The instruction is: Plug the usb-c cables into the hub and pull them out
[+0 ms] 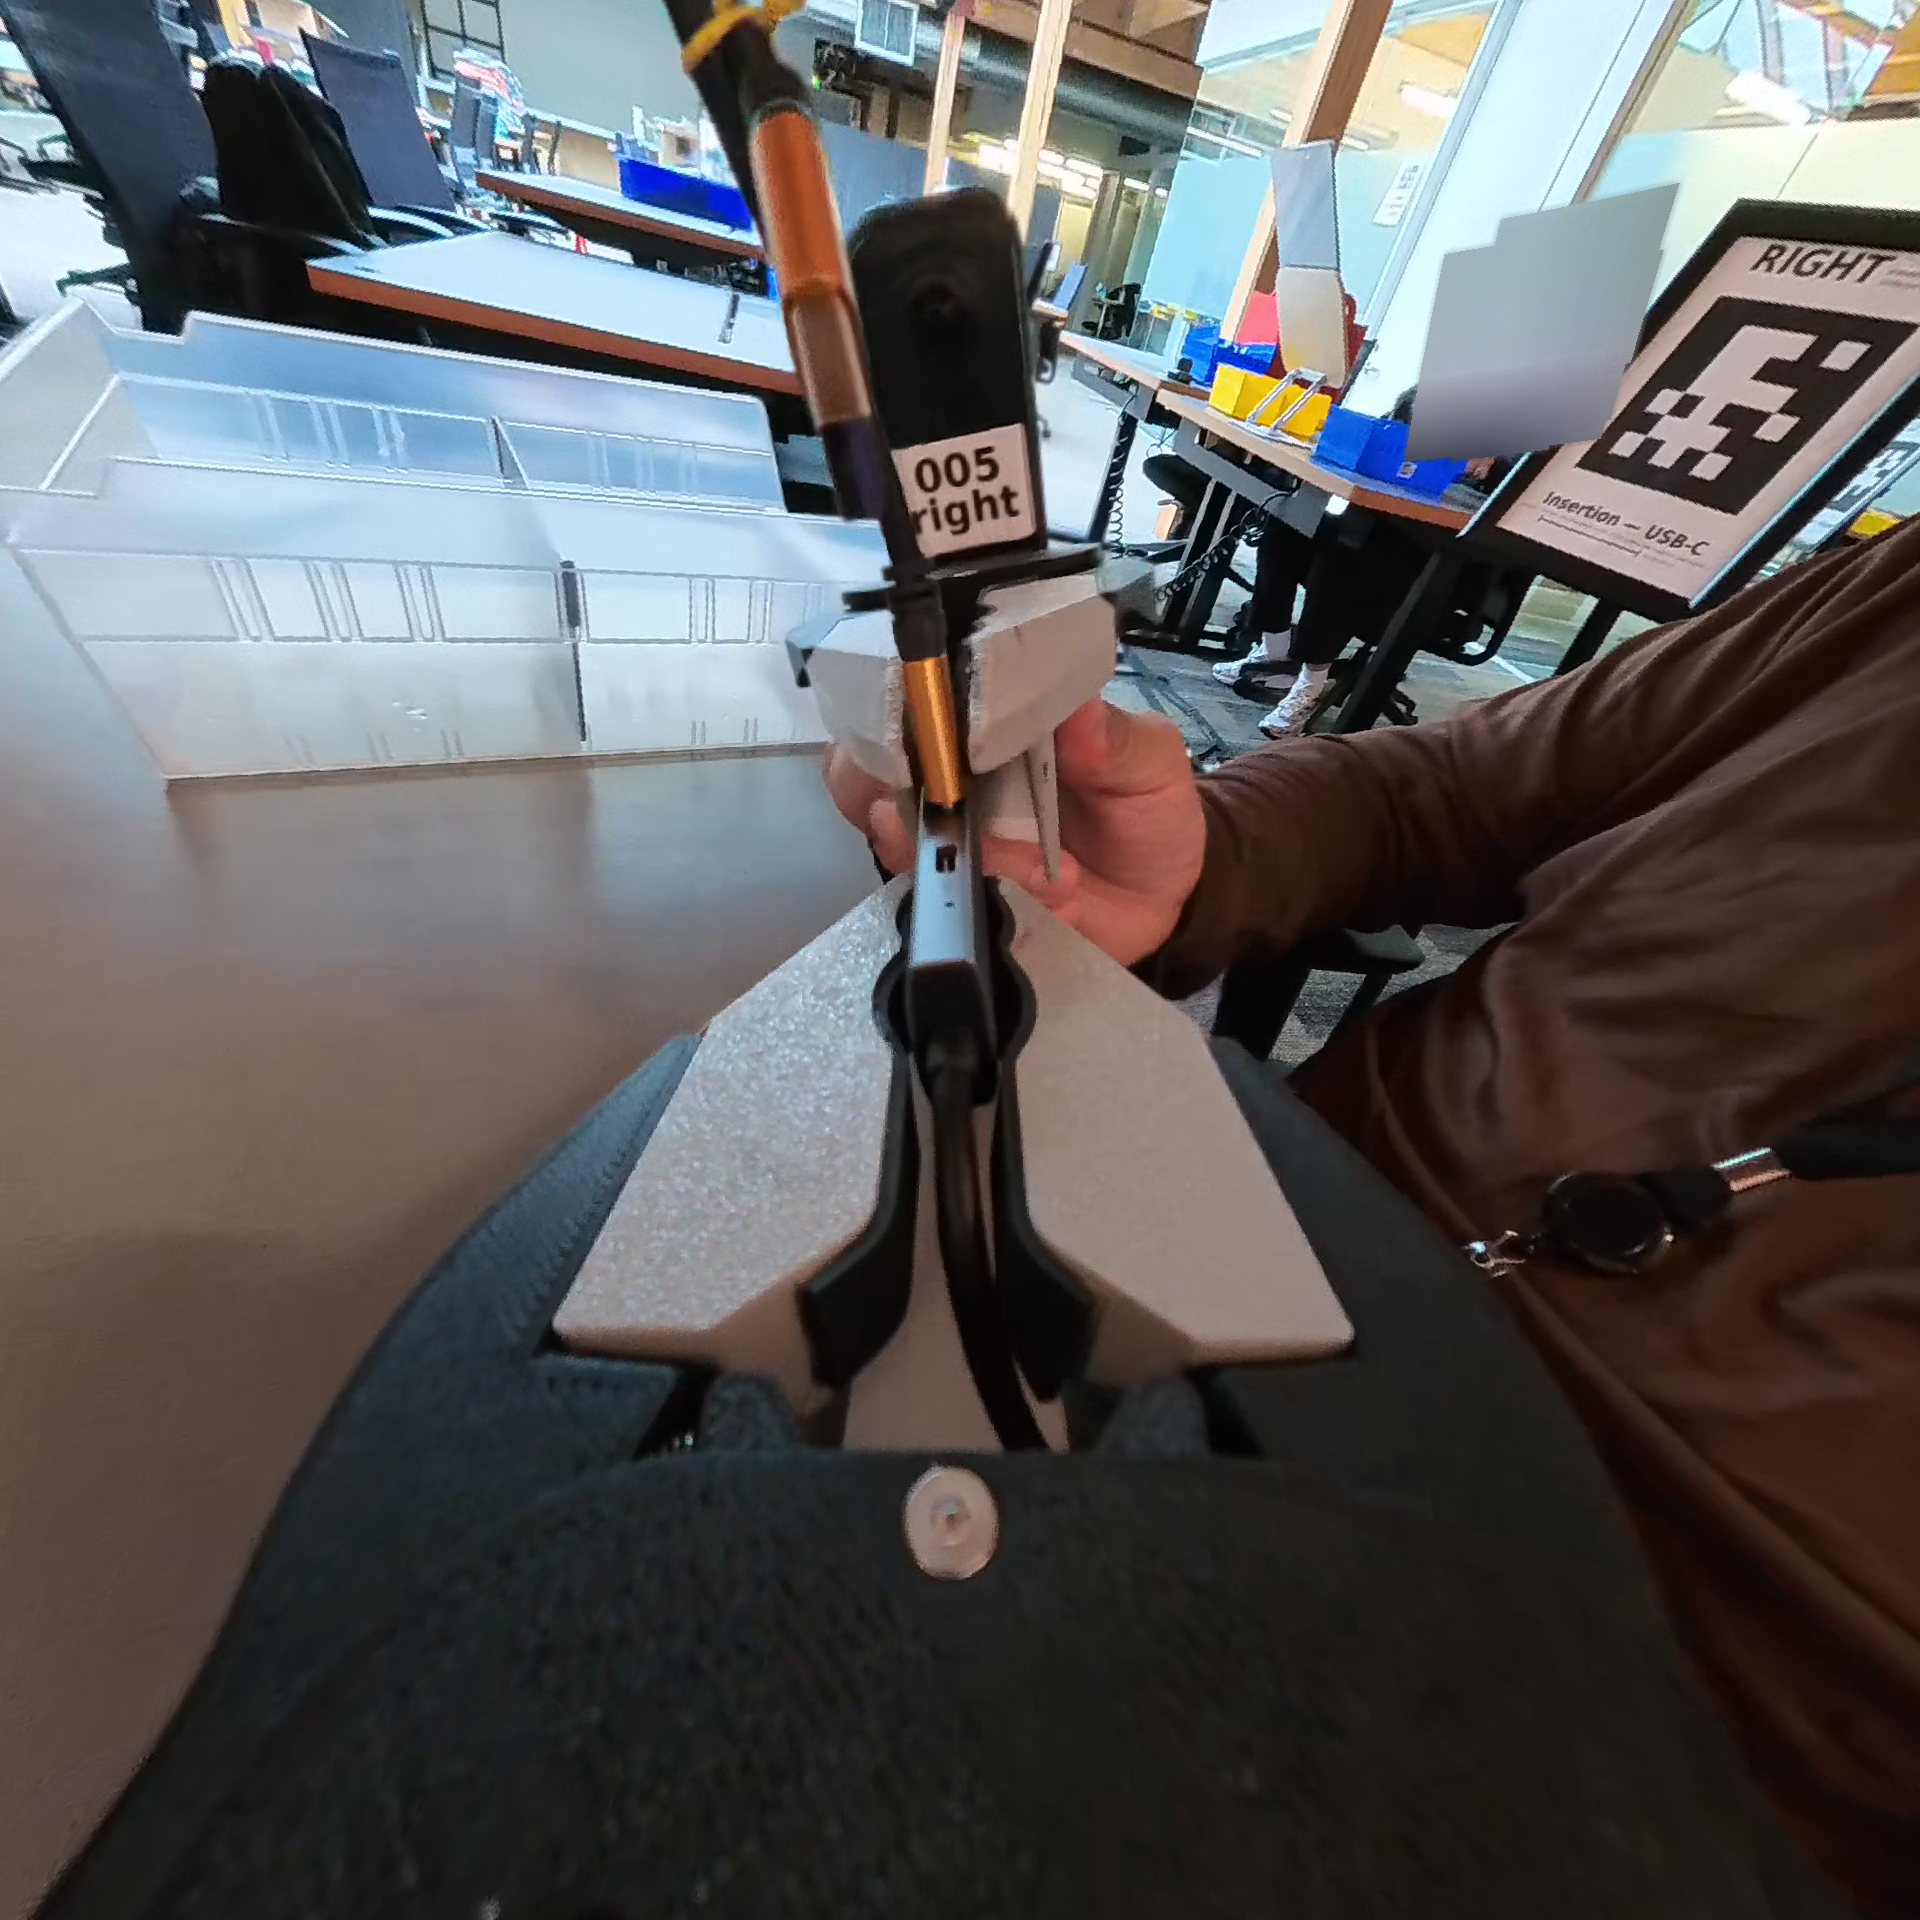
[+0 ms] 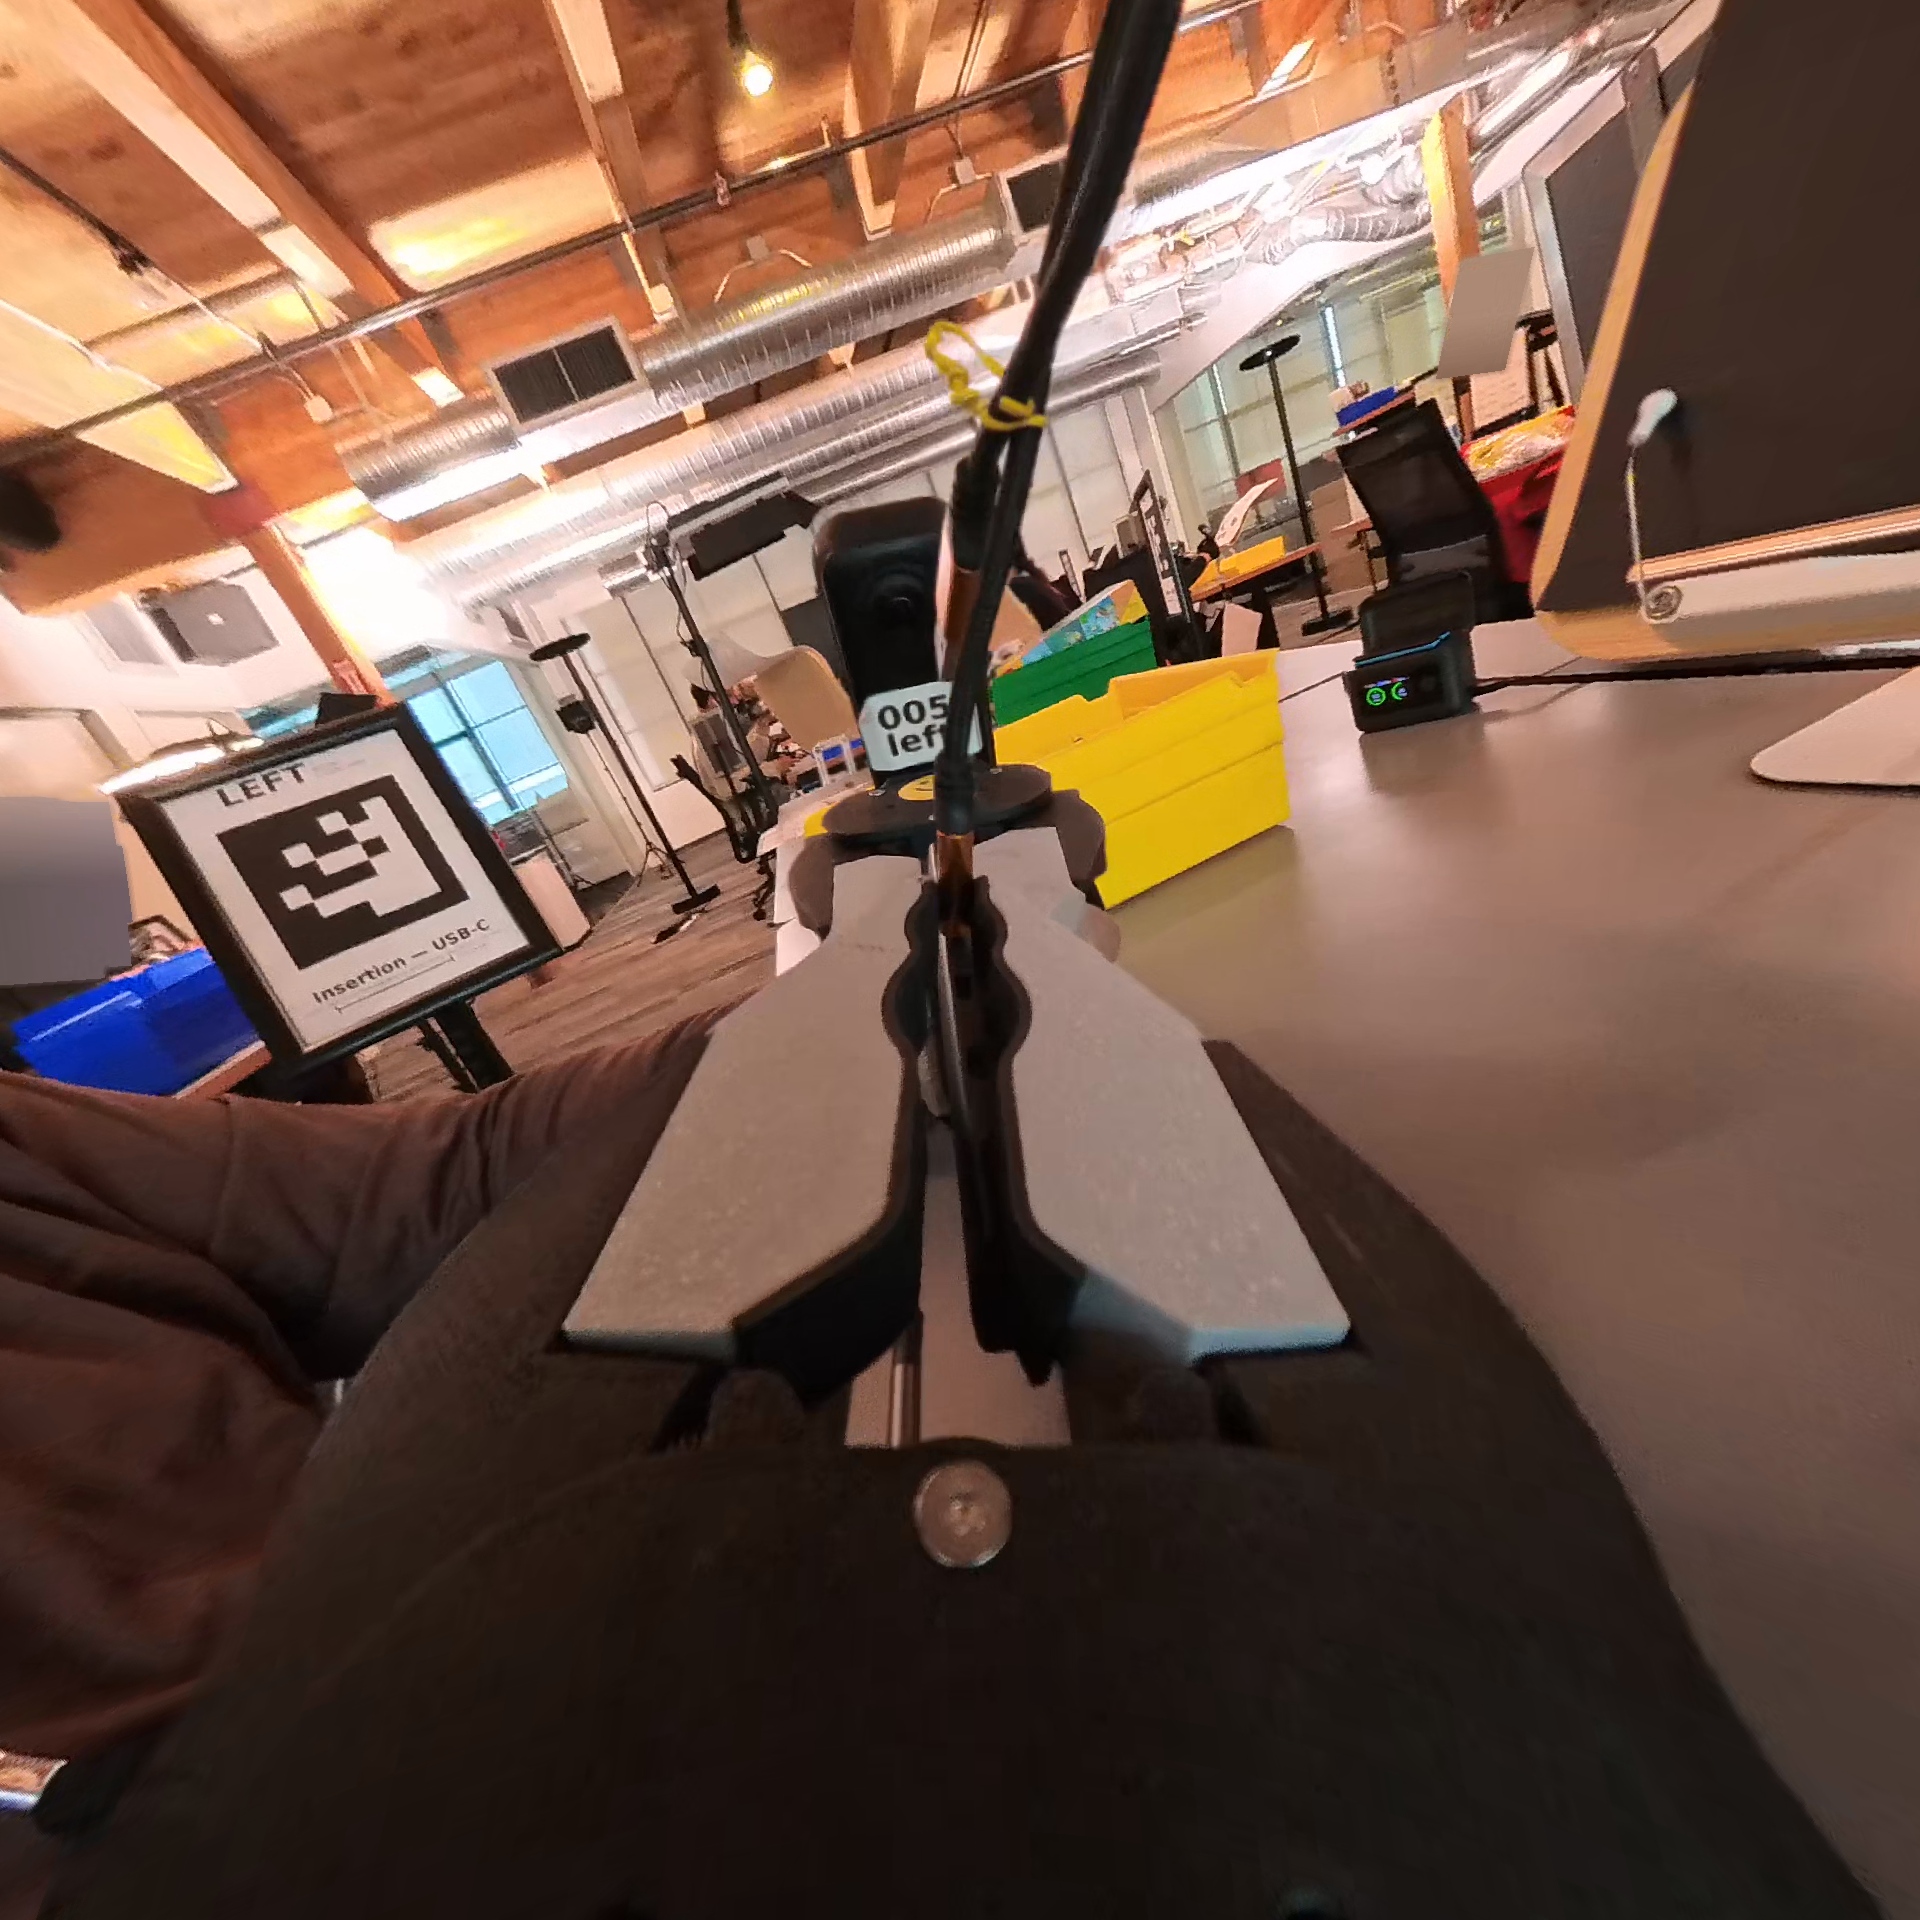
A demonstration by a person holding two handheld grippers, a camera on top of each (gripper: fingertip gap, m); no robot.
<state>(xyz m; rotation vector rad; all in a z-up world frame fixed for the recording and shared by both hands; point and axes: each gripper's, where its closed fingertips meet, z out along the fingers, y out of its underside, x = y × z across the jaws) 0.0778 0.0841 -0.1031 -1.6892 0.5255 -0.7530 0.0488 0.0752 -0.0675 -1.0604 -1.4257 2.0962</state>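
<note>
In the left wrist view my left gripper (image 1: 943,909) is shut on a slim grey hub (image 1: 940,920), held edge-on, with its black cord (image 1: 961,1195) running back between the fingers. My right gripper (image 1: 935,727) faces it, shut on a gold USB-C plug (image 1: 932,727) whose tip meets the hub's far end; I cannot tell how deep it sits. A second gold plug (image 1: 810,260) hangs on the cable bundle above. In the right wrist view my right gripper (image 2: 956,935) is shut on the plug (image 2: 961,925), with the black cable (image 2: 1049,312) rising upward.
A clear plastic organiser (image 1: 416,582) stands on the brown table (image 1: 312,1039) to the left. A marker sign (image 1: 1714,416) and a person's brown sleeve (image 1: 1558,831) are to the right. Yellow bins (image 2: 1174,769), a small black device (image 2: 1413,686) and a monitor foot (image 2: 1839,748) are on the table. Both grippers' tips are close together, under 4 cm apart.
</note>
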